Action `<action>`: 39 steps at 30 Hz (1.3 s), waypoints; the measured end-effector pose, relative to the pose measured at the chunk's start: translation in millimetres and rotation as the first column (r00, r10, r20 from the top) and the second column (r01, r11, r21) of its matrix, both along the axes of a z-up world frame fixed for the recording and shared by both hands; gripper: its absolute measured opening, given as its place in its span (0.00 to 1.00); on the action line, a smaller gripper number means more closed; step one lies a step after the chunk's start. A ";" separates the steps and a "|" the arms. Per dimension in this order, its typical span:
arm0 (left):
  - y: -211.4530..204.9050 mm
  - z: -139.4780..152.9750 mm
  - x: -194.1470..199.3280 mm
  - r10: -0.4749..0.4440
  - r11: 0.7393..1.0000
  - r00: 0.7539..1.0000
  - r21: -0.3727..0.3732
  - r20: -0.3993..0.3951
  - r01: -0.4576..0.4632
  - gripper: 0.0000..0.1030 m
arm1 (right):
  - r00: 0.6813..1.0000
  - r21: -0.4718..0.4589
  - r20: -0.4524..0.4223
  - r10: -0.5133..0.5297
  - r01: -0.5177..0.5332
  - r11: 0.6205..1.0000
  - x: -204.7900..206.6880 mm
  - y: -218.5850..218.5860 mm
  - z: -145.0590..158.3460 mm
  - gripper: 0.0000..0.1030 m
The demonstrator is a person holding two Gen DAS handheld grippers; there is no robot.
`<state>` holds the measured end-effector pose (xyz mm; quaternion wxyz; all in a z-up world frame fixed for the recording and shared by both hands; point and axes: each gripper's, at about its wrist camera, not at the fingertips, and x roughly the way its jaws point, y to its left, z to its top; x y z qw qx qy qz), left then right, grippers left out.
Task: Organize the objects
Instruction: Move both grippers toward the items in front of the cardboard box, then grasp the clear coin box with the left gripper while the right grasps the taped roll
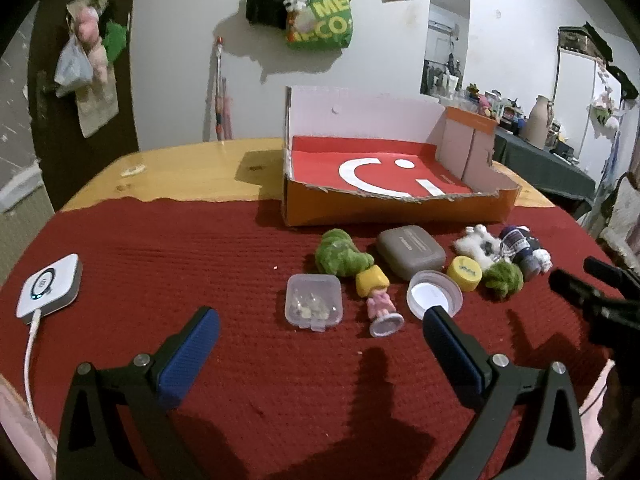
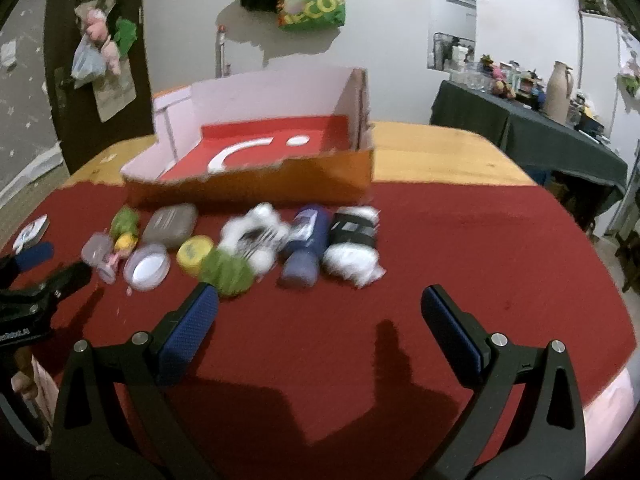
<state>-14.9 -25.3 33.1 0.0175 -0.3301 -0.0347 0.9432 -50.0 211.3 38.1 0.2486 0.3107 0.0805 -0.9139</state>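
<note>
A dark red woven cloth covers the near part of a yellow wooden table, with a white wall and a hanging green shopping bag behind. At the cloth's far edge sits an open orange cardboard box with a red floor and white smile mark, holding nothing. Just before it lies a row of small things: a clear plastic case, a yellow-haired doll in pink, a grey hard case, a clear round lid, a yellow cap, and green pompoms. The left gripper and right gripper both hover above the cloth with jaws wide apart, holding nothing. The doll looks light, stiff and smooth; across its body seems the safest hold. The pompoms should squash softly.
</note>
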 end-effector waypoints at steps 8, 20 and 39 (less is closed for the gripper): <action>-16.4 5.9 -20.8 0.021 0.998 0.999 -0.066 0.041 -0.018 1.00 | 0.996 0.059 0.057 -0.065 0.061 0.996 -44.8 10.0 5.2 1.00; -39.5 -9.1 -44.1 -0.030 1.000 0.984 -0.002 0.173 0.031 1.00 | 0.984 0.171 0.174 -0.028 -0.002 0.985 -74.4 2.8 -17.4 1.00; -20.6 -13.7 -54.5 -0.150 0.986 0.972 -0.048 0.179 0.161 0.67 | 0.978 0.190 0.200 0.049 -0.088 0.978 -84.9 -11.3 -18.6 0.77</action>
